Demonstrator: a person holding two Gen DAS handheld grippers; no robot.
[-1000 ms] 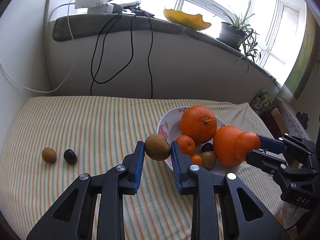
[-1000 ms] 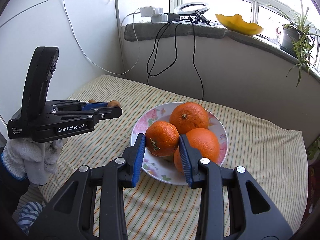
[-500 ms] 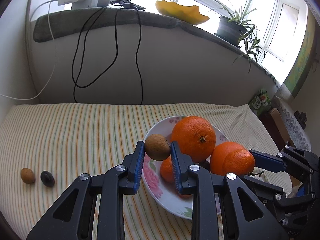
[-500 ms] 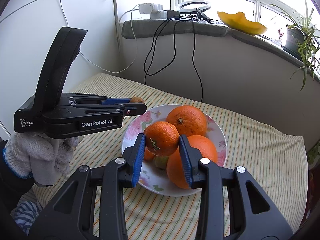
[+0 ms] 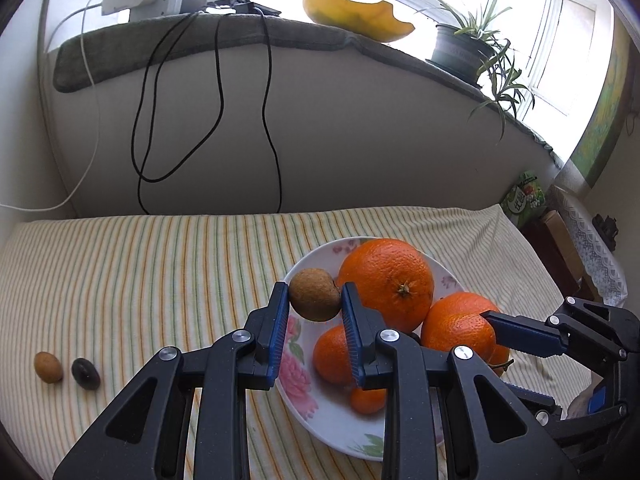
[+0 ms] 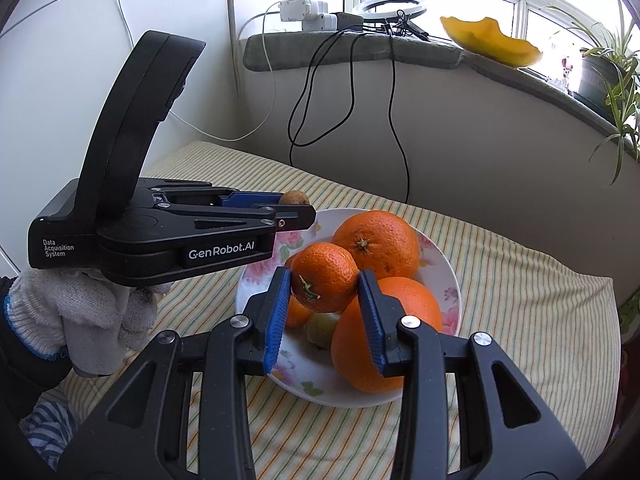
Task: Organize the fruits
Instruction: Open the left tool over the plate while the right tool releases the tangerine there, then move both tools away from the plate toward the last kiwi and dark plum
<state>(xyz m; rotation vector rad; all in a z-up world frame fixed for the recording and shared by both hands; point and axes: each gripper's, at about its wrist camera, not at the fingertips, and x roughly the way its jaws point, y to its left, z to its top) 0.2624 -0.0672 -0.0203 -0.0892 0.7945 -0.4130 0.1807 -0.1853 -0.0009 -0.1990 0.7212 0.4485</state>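
From the left wrist camera, the left gripper [image 5: 315, 316] pinches a small brown round fruit [image 5: 315, 294] between its blue pads, held in the air over the near-left rim of the flowered plate [image 5: 320, 408]. The plate sits toward the right end of the striped bedcover [image 5: 160, 280]. On it are a large orange [image 5: 388, 282] at the far side, two smaller tangerines partly hidden behind the gripper's right finger, and another large orange largely covered by the fruit the other gripper carries. The right gripper [image 5: 492, 320] comes in from the right edge, its blue finger lying against a tangerine [image 5: 460, 334] above the plate's right side. Near the cover's left edge lie a small tan fruit [image 5: 48, 367] and a dark one [image 5: 85, 373], side by side and well apart from the plate. Black cables [image 5: 216, 92] hang down the wall behind.

From the right wrist camera, the right gripper [image 6: 325, 304] clamps the tangerine [image 6: 324, 276] above the middle of the plate [image 6: 444, 276], blocking part of the pile: a large orange [image 6: 376, 238] at the far side, another [image 6: 384, 336] near the front rim, and a greenish fruit [image 6: 322, 326] below. The left gripper [image 6: 294, 205], held by a gloved hand [image 6: 80, 320], reaches in from the left, its tip over the plate's far-left rim with the brown fruit [image 6: 294, 198] showing between its fingers.
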